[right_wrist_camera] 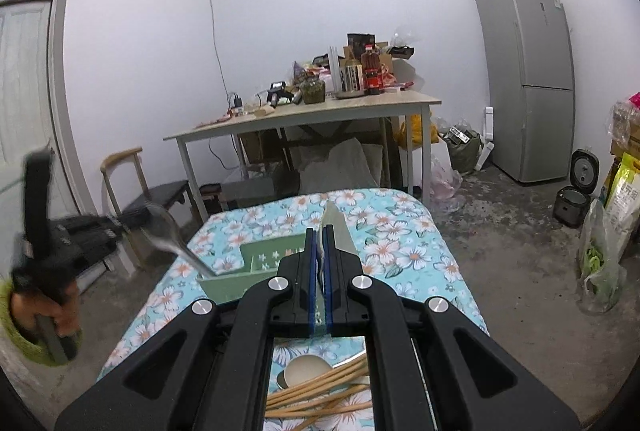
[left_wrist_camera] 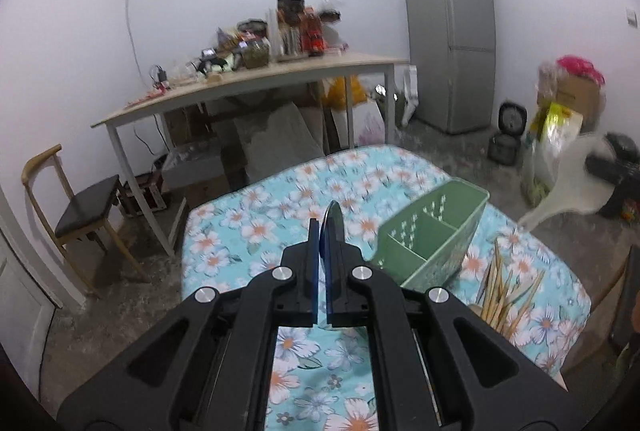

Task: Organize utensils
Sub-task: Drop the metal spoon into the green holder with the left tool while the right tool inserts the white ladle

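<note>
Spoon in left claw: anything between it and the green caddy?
Nothing visible. The left claw holds the spoon over the green caddy's open compartments. The chopsticks lie beside it on the tablecloth.

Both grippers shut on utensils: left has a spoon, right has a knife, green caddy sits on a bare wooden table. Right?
Not quite: the green caddy sits on a floral blue tablecloth, seen in the left wrist view. The rest holds: left gripper shut on a spoon, right gripper shut on a knife.

Two wrist views above floral table [left_wrist_camera: 256, 231]
</note>
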The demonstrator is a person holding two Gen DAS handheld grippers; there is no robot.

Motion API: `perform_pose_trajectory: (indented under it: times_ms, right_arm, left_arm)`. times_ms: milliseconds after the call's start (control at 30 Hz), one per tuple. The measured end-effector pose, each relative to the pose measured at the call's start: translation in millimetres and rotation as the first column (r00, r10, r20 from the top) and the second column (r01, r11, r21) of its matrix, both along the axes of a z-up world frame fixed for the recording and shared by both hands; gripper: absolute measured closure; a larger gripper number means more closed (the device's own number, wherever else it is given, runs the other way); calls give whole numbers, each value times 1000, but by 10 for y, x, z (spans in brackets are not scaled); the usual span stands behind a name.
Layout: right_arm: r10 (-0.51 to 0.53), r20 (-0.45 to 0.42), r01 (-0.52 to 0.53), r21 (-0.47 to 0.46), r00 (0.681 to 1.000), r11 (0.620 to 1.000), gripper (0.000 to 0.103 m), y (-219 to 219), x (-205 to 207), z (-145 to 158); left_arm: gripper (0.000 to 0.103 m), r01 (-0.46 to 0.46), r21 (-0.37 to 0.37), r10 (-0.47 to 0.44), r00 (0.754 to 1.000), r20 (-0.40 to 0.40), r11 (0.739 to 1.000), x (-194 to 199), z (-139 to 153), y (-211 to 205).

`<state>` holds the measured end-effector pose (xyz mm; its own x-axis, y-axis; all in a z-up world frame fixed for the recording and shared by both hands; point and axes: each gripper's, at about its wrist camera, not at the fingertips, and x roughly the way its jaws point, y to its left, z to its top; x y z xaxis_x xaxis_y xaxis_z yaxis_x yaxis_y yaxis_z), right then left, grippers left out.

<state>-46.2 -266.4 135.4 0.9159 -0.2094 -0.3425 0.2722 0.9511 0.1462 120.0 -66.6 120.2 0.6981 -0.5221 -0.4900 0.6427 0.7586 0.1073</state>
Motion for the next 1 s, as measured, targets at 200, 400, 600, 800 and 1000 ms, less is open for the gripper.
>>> perform_pose_trajectory:
  times_ms: [200,400,600,800,1000]
  right_arm:
    - [11,41,-11,5,999,1000,100,-114,-20,88]
    - [34,79,-37,28,996,999,100,-209,-8,201]
    - [94,141,-103,59,986,993,100,-296,31,392]
    - [159,191,-179,95,969,979,100,-350,131,584]
    - [204,158,-225,125,966,966,100,-346,377,557]
  left_arm:
    - [98,37,-37,-40,996,-80,999,132,-151,-91]
    - [76,52,-120,-63,993,-95,991,108,-130,-57]
    - [57,15,-195,-37,993,-113,981,96,-140,149]
    - [43,-42,-226,9,989,-147,973,88,-281,404]
    - [37,-73,-222,17,970,-243,972,84,-636,607]
